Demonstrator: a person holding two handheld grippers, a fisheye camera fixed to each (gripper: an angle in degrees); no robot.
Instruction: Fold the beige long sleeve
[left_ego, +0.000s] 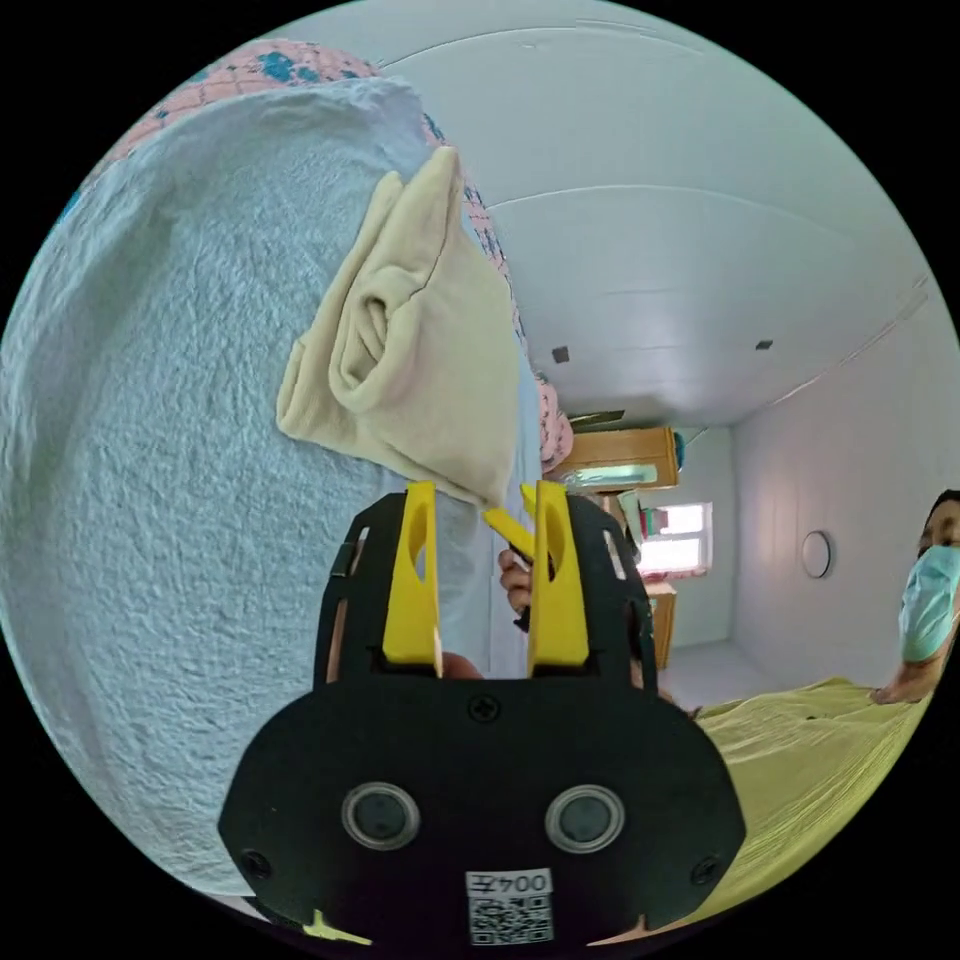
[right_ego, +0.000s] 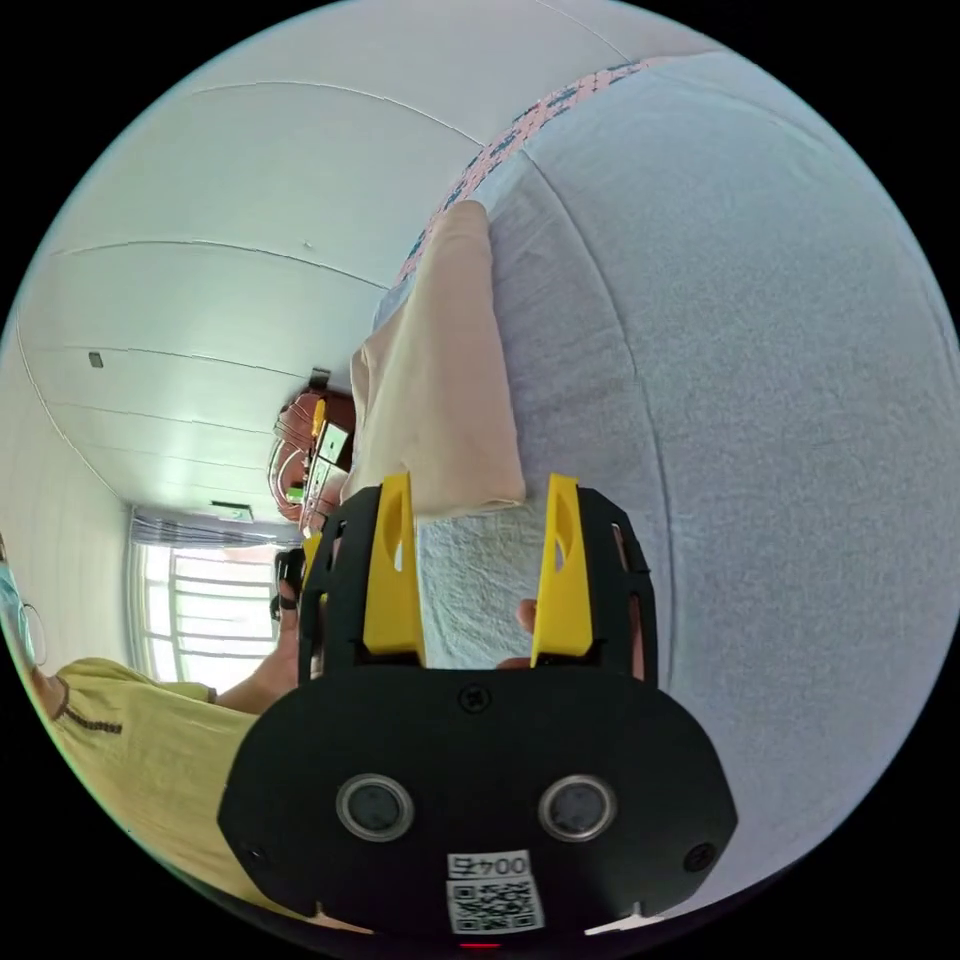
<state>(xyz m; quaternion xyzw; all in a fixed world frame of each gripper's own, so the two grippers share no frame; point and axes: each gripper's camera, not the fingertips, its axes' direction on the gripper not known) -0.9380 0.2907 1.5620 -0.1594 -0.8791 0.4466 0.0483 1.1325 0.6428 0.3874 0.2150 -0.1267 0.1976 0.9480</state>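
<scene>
The beige long sleeve (left_ego: 410, 340) lies folded into a small bundle on the pale blue textured cover (left_ego: 170, 500), with a rolled cuff showing on top. My left gripper (left_ego: 483, 495) is open, its yellow jaws standing either side of the bundle's near corner without pressing it. In the right gripper view the same garment (right_ego: 440, 390) shows as a flat folded strip on the cover (right_ego: 760, 400). My right gripper (right_ego: 478, 495) is open just short of its near edge, with bare cover between the jaws. A yellow tip of the other gripper (left_ego: 508, 528) shows beyond my left jaws.
A person in a yellow top (right_ego: 130, 750) stands beside the bed, also seen in the left gripper view (left_ego: 800, 760). A pink patterned sheet (left_ego: 270, 65) edges the cover. A wooden cabinet (left_ego: 615, 455) and a window (right_ego: 215, 620) are further off.
</scene>
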